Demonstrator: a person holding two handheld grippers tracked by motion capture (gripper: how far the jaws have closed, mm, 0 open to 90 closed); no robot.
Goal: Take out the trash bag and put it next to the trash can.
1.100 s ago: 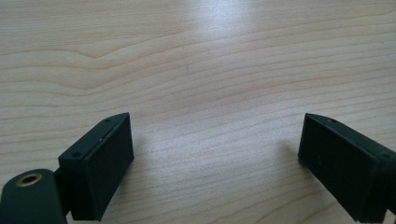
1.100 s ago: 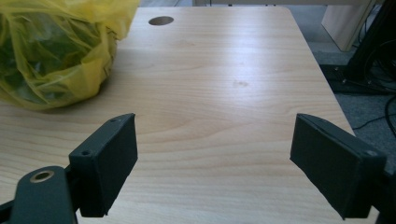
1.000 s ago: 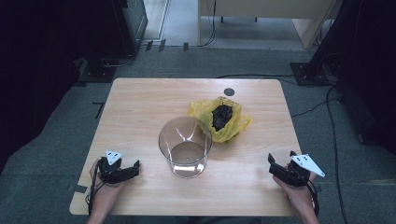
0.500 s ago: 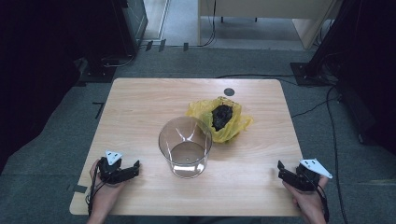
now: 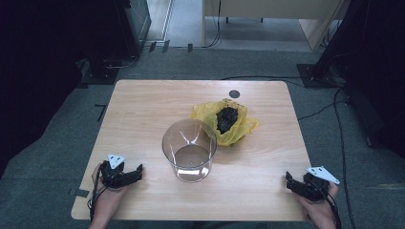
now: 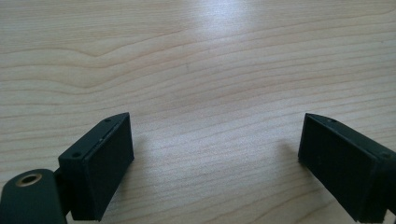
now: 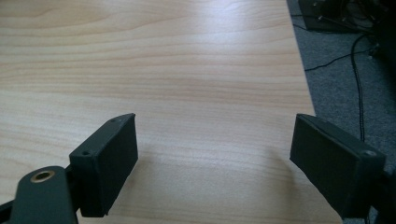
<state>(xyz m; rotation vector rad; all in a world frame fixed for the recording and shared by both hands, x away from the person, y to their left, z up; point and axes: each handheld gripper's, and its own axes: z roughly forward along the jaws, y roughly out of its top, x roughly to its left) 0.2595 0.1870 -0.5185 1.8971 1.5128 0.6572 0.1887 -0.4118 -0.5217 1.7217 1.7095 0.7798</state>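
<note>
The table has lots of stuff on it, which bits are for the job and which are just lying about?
For the job:
clear cup
yellow bag with a dark lump on it
left tongs, open
right tongs, open

Just lying about:
black dot on the table
cables on the floor

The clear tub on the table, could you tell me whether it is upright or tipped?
Upright: the tub stands on its base, round mouth facing up.
</note>
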